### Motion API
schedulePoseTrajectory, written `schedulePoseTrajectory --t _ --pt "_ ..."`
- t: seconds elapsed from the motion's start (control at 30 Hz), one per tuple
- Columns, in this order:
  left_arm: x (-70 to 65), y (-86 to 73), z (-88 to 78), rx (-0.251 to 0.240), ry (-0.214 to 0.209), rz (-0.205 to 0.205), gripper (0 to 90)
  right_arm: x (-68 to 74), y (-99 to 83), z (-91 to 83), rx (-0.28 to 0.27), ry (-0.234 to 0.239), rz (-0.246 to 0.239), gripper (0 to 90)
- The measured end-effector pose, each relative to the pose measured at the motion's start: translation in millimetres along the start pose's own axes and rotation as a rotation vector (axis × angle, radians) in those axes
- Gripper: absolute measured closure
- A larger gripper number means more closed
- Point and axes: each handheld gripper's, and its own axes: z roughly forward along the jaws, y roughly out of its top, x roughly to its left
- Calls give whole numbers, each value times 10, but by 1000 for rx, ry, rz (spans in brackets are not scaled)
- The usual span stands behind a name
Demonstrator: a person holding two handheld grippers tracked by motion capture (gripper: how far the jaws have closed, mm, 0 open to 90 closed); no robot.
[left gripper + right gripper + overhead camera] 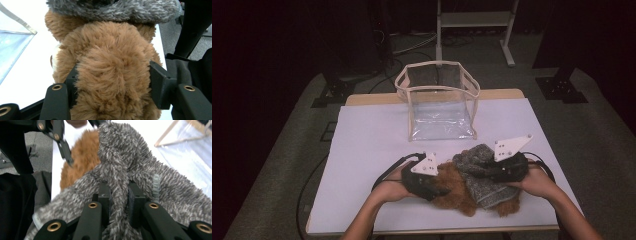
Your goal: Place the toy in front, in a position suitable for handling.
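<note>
Two forearms come in from the near edge of the table, each hand wrapped round a black gripper, and between them lies a brown plush toy (pixel 457 192) with a grey fuzzy garment (pixel 482 172) draped over it. Both sit on the white tabletop (pixel 367 150) near its front edge, a little right of the middle.

From the left, the left gripper (pixel 439 190) has its jaws clamped on the plush: in the left gripper view the two black pads press into either side of a rounded lump of long, tousled, tan-brown fur (pixel 112 72), which bulges out between them. A pale patch shows at the toy's left side there, too small to make out.

From the right, the right gripper (pixel 479 172) pinches the grey garment. In the right gripper view its jaws stand close together, squeezing a narrow fold of the fabric (pixel 117 195) between them. The cloth is shaggy, flecked dark grey and off-white, with a ribbed pale strip running along one edge. It covers the far and right part of the toy, with brown fur (pixel 82 157) showing beyond it on the left.

Farther back, near the middle of the table, stands a clear plastic bag (pixel 439 102) with beige trim, upright and open at the top, apart from the toy
</note>
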Motion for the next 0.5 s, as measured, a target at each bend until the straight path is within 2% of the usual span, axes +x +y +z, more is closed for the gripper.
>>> schedulePoseTrajectory --t 0.13,0.17,0.23,0.33,0.4,0.5 --pt "-4 32 36 -1 -7 8 394 42 124 20 -18 2 -31 756" --pt "-10 54 66 -5 -12 11 394 74 217 79 -19 9 -58 755" --pt "-10 56 79 -4 -12 16 392 75 237 152 4 14 -72 756" --pt "-5 33 67 -12 -10 7 376 49 187 193 21 14 -61 756" --pt "9 8 24 -23 1 -3 354 0 83 170 42 4 -44 762" --pt "26 -15 -20 -23 1 4 334 -24 9 141 37 7 -16 764"
